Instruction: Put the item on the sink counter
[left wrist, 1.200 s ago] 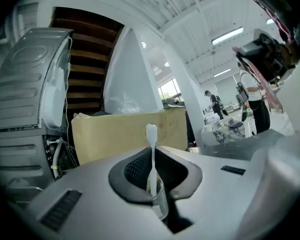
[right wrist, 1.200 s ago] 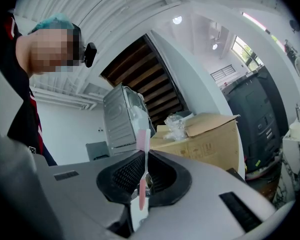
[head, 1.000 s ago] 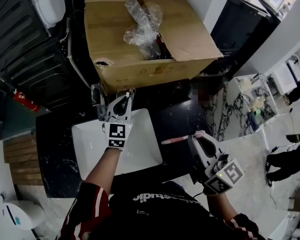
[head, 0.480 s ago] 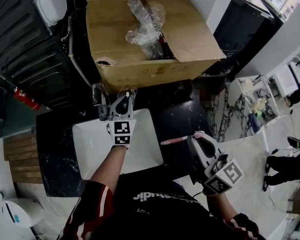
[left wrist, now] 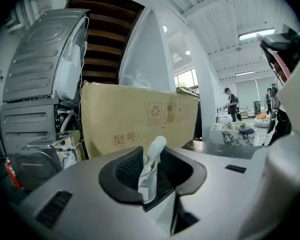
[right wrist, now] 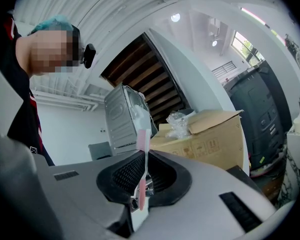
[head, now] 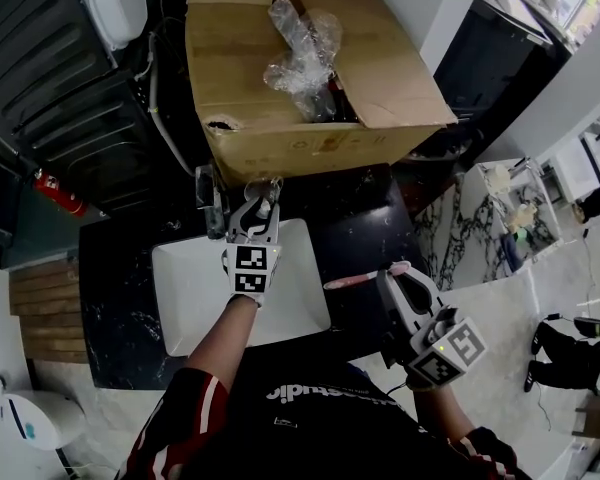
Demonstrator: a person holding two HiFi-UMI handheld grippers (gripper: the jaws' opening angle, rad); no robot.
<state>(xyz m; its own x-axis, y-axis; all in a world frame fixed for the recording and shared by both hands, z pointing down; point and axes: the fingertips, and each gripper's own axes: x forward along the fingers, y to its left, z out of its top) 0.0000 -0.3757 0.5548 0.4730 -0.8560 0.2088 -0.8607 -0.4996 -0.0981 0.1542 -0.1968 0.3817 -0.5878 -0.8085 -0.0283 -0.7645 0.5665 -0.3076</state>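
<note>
My left gripper [head: 263, 202] reaches over the back edge of the white sink basin [head: 185, 290]. Between its jaws stands a small clear cup [left wrist: 147, 176] with a white tube [left wrist: 155, 148] in it. The jaws are opening: the cup is next to the left pad [left wrist: 130, 168], with a dark gap on the other side. It stands by the dark sink counter [head: 355, 230] in front of the box. My right gripper [head: 393, 281] is lower right, shut on a pink toothbrush [head: 360, 279] that sticks out leftward. In the right gripper view the toothbrush [right wrist: 142, 169] stands upright between the pads.
A chrome faucet [head: 210, 203] rises just left of my left gripper. Behind the counter is an open cardboard box [head: 280, 88] with crumpled plastic wrap [head: 305, 48]. A red fire extinguisher [head: 58, 193] lies at the left. Marble floor and a small shelf unit [head: 505, 203] are at the right.
My left gripper has edged a little to the right along the sink's back edge. The right gripper keeps the toothbrush in the same place.
</note>
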